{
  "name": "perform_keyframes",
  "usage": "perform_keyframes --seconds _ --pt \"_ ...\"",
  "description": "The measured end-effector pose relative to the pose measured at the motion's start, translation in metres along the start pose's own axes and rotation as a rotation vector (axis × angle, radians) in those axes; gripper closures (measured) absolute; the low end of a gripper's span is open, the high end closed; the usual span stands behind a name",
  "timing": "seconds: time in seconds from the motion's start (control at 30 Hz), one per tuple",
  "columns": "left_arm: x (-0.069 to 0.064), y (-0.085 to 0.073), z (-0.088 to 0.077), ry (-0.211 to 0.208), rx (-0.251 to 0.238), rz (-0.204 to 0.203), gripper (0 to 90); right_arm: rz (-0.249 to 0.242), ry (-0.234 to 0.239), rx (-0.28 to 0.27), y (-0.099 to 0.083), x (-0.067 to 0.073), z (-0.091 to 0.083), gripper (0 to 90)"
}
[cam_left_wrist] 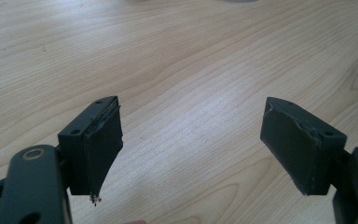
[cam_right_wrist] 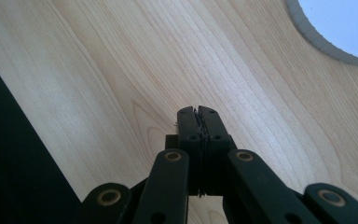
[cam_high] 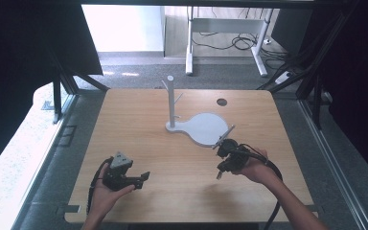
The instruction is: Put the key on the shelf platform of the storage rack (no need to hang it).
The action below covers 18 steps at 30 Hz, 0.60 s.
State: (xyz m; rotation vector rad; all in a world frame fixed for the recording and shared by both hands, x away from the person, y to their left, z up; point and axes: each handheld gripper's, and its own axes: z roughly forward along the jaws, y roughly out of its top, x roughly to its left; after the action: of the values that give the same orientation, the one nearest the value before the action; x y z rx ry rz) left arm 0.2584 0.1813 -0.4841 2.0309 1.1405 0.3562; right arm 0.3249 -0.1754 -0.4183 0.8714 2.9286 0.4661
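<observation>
Your left gripper [cam_high: 143, 177] hangs at seven o'clock, jaws spread wide on nothing; your right gripper [cam_high: 219, 175] at five o'clock is clenched empty. The grey stand [cam_high: 199, 128] sits just beyond it, toward one o'clock — sweep forward still clenched and you risk knocking its post [cam_high: 171, 98] over.

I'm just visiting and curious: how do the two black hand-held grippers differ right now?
The left black two-jaw gripper has its jaws wide apart with bare table between them; the right black two-jaw gripper has its jaws pressed together on nothing. The left one is near the table's front left; the right one is beside the white flat-based stand. Both are black, held above the light wooden table, each trailing a cable.
</observation>
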Motion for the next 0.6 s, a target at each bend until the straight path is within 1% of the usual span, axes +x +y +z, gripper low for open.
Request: perform_keyframes --seconds 0.07,0.1,0.17,0.33,0.37,0.4,0.5,0.6 --pt "0.000 0.000 0.000 0.002 0.002 0.000 20.9 -0.009 -0.005 0.001 0.002 0.001 0.000 89.0" --pt "0.000 0.000 0.001 0.002 0.003 -0.002 20.9 -0.024 -0.012 -0.004 0.003 0.002 0.001 89.0" --pt "0.000 0.000 0.001 0.001 0.008 0.002 20.9 -0.020 -0.012 -0.007 0.005 0.003 0.001 89.0" --pt "-0.003 -0.001 0.004 0.002 0.020 0.009 20.7 -0.032 0.003 -0.001 0.007 0.005 0.005 89.0" --pt "-0.003 -0.001 0.004 0.003 0.023 0.011 20.7 -0.049 -0.012 -0.002 0.007 0.008 0.007 89.0" --pt "-0.002 -0.001 0.003 0.004 0.021 0.011 20.7 -0.057 -0.010 -0.005 0.007 0.009 0.008 89.0" --pt "-0.001 -0.001 0.003 0.008 0.018 0.007 20.7 -0.064 0.001 0.001 0.007 0.010 0.010 89.0" --pt "-0.001 0.000 0.002 0.010 0.015 0.004 20.7 -0.053 0.003 0.002 0.007 0.009 0.012 89.0"
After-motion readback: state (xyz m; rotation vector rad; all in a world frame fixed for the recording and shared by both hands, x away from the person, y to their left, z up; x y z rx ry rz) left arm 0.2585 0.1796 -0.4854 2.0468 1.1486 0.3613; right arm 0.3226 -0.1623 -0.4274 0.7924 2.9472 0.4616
